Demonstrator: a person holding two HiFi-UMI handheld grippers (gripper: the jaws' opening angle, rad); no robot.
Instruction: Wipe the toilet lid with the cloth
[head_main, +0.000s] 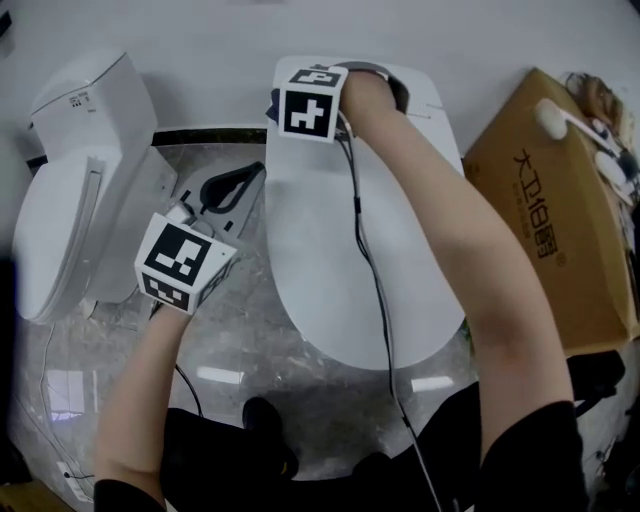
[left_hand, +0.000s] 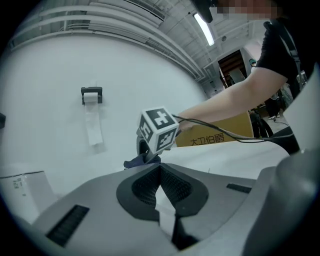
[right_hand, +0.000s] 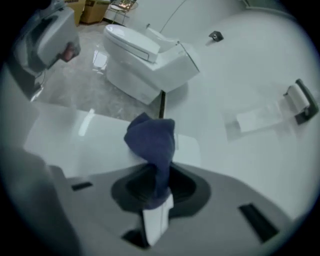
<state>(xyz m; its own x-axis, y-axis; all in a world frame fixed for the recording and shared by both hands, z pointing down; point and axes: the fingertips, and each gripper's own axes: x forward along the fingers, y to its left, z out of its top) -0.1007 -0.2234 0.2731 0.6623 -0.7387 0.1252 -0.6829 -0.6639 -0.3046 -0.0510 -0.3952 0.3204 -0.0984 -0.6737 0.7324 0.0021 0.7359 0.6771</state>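
Observation:
The white toilet lid (head_main: 330, 260) lies closed in the middle of the head view. My right gripper (right_hand: 156, 172) is shut on a dark blue cloth (right_hand: 152, 142), which bunches up out of the jaws over the lid's far end by the wall. In the head view only that gripper's marker cube (head_main: 310, 102) shows, and its jaws are hidden. My left gripper (head_main: 232, 186) hangs left of the lid above the floor. Its jaws are shut with nothing in them (left_hand: 160, 172). From there I see the right gripper's cube (left_hand: 159, 129) and a bit of cloth (left_hand: 142, 161).
A second white toilet (head_main: 80, 190) stands at the left, a cardboard box (head_main: 560, 220) at the right. The white wall runs behind, with a paper holder (right_hand: 302, 100) on it. Marbled floor (head_main: 250, 350) lies between the toilets. A cable (head_main: 375, 290) trails over the lid.

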